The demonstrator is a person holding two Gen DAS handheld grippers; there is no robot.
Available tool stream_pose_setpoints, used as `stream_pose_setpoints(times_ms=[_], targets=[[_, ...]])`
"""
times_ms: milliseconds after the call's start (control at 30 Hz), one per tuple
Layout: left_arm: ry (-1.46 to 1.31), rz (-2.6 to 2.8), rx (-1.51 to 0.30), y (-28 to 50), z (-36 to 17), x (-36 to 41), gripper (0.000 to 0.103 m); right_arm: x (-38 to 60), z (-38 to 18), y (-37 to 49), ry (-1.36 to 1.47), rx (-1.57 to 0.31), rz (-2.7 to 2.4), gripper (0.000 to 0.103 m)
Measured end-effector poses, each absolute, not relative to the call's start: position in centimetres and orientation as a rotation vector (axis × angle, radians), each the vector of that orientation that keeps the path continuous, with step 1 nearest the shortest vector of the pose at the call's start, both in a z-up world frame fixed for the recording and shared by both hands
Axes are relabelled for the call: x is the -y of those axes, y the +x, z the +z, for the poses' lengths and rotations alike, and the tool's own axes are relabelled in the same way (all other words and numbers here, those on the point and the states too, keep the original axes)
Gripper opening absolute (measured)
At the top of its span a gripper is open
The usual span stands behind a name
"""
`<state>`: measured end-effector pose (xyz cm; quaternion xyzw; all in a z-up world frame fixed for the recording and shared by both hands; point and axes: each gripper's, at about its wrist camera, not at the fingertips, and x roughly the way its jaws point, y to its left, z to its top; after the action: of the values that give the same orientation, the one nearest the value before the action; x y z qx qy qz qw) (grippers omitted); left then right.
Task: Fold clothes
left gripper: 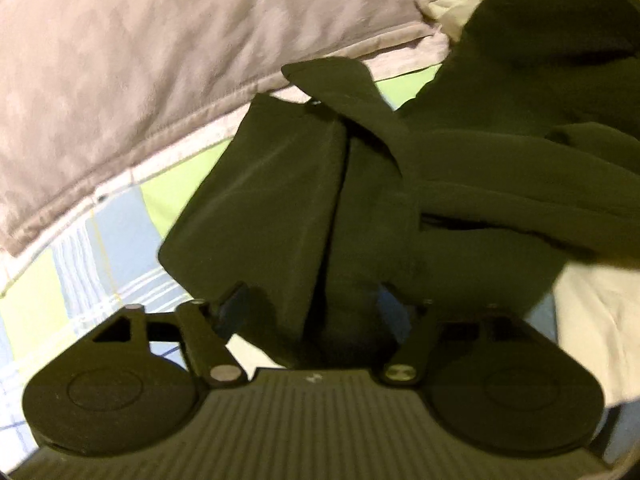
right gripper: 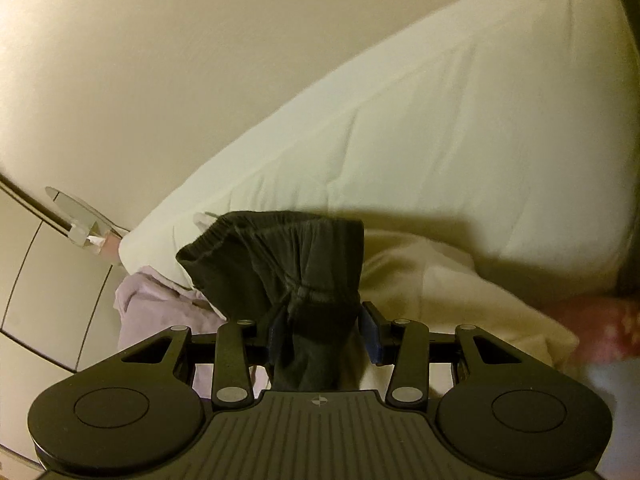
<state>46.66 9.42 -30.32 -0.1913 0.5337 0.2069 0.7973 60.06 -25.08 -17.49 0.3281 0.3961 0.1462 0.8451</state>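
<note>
step: dark trousers (right gripper: 280,264) held aloft over bed (left gripper: 120,216), mid-fold | left gripper (left gripper: 320,300) jaws clamped on hem, right gripper (right gripper: 322,332) on waistband | next: lay flat

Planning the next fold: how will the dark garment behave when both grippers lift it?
Likely floppy: the dark garment creases and droops from the left gripper. Its gathered waistband bunches in the right gripper, so probably light and unlikely to slip.
</note>
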Motion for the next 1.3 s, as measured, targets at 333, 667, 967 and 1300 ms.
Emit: stream_pose_setpoints(times_ms=[333, 667, 967, 1300], targets=[[-0.521, 0.461, -1.030, 44.3, -29.6, -12.7, 0.005, 23.1, -14.9, 59.7, 0.588, -0.851, 0.395, 0.004], [-0.610, 0.589, -0.754, 30.4, -19.2, -16.4, 0.005, 16.5, -6.6, 53.5, 0.535, -0.742, 0.688, 0.004], [-0.517, 0.897, -0.508, 9.2, -7.7, -23.1, 0.005, 5.7, 0.4, 42.8, 0.577, -0.721, 1.065, 0.003], [-0.457, 1.160, -0.335, -16.7, 0.8, -27.6, 0.017, 1.7, 2.8, 25.5, 0.705, -0.776, 1.347, 0.004]])
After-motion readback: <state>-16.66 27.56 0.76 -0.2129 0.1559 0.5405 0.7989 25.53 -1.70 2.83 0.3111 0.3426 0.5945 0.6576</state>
